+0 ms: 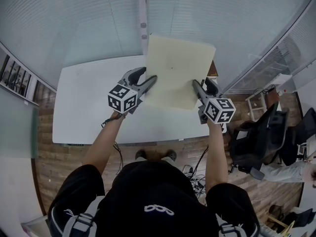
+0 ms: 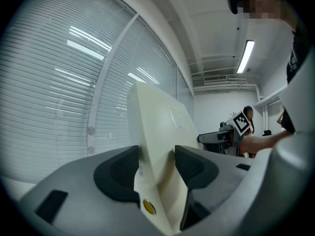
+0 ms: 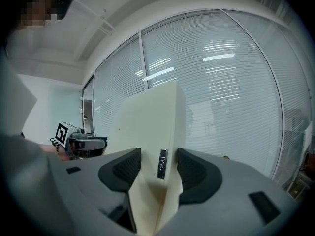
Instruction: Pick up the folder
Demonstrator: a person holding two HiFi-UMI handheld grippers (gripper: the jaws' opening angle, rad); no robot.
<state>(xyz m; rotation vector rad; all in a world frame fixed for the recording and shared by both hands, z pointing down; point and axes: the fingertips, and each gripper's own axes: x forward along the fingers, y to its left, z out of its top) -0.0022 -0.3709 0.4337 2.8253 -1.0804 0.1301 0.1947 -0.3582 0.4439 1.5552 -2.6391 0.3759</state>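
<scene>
Head view looks steeply down on a cream folder (image 1: 178, 69) held up between both grippers, above the far part of a white table (image 1: 84, 107). The left gripper (image 1: 149, 81) bites the folder's left edge and the right gripper (image 1: 196, 85) its right edge, each near the lower corners. The folder seems to hang clear of the tabletop, though from this steep angle I cannot be sure its near edge is off the surface. A black office chair (image 1: 259, 142) stands on the wooden floor (image 1: 54, 152) to the right of the table, and slatted window blinds (image 1: 74, 19) fill the far side.

Left gripper view has the two dark pads (image 2: 118, 173) pressed against either face of the folder, so the jaws are narrowed onto it. A small round yellow dot (image 2: 149, 206) sits on the folder's edge just below the pads. The other gripper's marker cube (image 2: 241, 122) shows farther off on the right.

Right gripper view shows the same kind of grip: both pads clamp the folder, which rises pale and upright between them against the blinds. A small dark slotted tab (image 3: 161, 164) lies on the folder's spine, right between the pads.
</scene>
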